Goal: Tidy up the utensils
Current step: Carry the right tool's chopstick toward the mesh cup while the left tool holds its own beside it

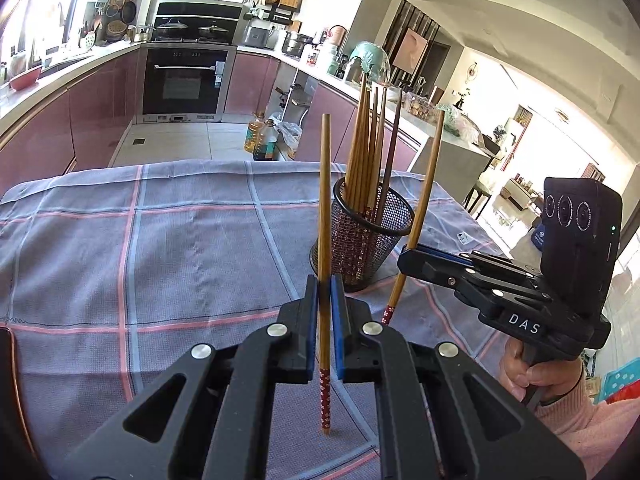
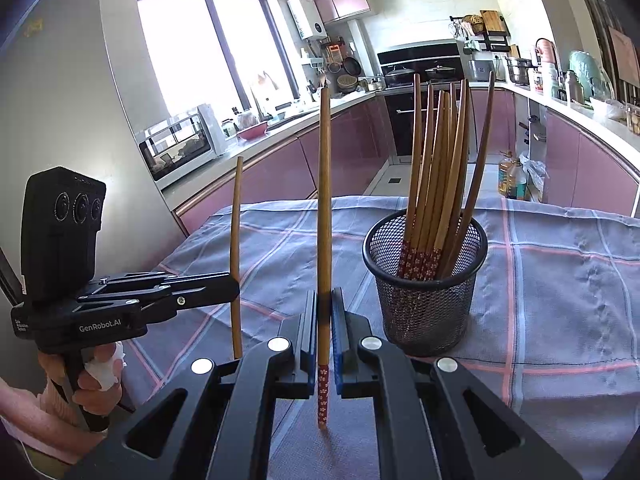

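Chopstick (image 2: pixel 324 216), upright, clamped in right gripper (image 2: pixel 324 320); mesh holder (image 2: pixel 426 300) just ahead-right; left gripper (image 1: pixel 324 304) likewise clamped on a second chopstick (image 1: pixel 325 208).

The left hand-held gripper (image 1: pixel 325 312) is clamping an upright chopstick (image 1: pixel 324 216) — the right hand-held gripper (image 1: pixel 409 254) is pinching another chopstick (image 1: pixel 425 196) beside the mesh cup (image 1: pixel 362 236).
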Motion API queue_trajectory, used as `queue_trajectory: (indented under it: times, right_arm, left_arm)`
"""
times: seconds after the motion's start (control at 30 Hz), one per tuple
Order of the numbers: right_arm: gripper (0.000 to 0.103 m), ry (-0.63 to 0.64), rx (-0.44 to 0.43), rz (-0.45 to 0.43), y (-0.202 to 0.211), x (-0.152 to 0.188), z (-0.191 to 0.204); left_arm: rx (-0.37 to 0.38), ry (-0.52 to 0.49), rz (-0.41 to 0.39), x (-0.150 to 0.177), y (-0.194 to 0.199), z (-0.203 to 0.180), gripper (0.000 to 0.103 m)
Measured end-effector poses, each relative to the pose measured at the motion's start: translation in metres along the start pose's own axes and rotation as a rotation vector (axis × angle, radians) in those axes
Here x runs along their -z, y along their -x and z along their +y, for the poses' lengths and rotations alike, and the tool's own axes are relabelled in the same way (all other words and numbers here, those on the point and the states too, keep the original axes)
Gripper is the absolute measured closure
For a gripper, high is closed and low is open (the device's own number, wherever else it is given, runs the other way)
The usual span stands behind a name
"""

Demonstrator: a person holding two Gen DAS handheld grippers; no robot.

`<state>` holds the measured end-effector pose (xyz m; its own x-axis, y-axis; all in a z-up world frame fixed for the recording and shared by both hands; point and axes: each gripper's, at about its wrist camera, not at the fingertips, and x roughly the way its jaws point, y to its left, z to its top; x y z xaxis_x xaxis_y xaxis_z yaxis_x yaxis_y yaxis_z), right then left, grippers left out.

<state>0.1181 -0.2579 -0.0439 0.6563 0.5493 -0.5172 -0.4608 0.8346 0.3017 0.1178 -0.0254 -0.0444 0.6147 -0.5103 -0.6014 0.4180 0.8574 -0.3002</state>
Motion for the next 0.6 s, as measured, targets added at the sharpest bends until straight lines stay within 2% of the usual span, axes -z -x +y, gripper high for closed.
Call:
queue_trajectory:
  times: [0.6]
  right_arm:
    - [0.097,0.011,0.004,-0.015,0.0067,-0.0042,0.0031]
  left_arm:
    - [0.002,-0.005,-0.009,-0.0044,-0.0003,-0.0033,0.096]
